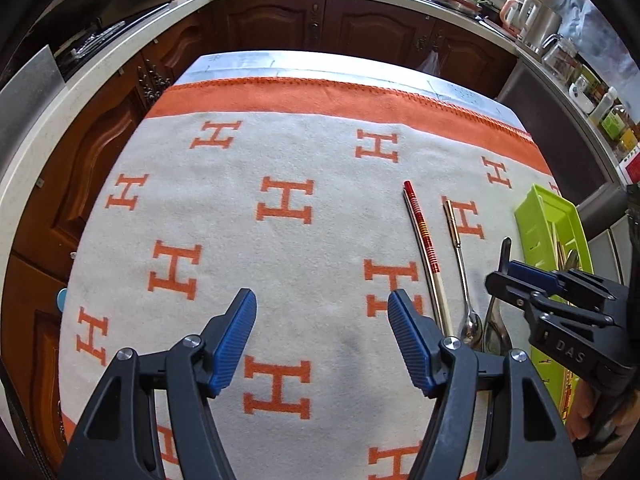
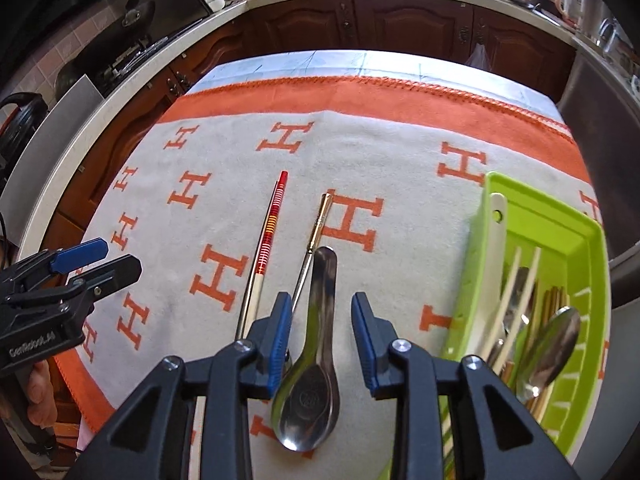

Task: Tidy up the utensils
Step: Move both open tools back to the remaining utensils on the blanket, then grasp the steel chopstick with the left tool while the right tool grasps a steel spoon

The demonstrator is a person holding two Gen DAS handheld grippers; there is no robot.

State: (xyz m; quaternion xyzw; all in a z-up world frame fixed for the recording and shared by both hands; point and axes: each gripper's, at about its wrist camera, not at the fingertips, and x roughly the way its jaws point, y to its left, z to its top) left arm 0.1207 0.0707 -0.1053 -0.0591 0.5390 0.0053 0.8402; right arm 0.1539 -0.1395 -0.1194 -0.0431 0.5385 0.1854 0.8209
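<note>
A white blanket (image 1: 304,216) with orange H marks is covering the table, with dark wooden cabinets (image 1: 276,20) beyond. The right gripper (image 2: 320,340) is standing wide open astride the steel soup spoon (image 2: 310,368), gripping nothing. Only the right wrist view is showing cutlery lying inside the green tray (image 2: 576,248) at right. The left gripper (image 1: 322,336) is hovering open and empty at lower centre. Red-banded chopsticks (image 2: 266,248) are lying left of the gold-handled spoon (image 2: 316,224).
</note>
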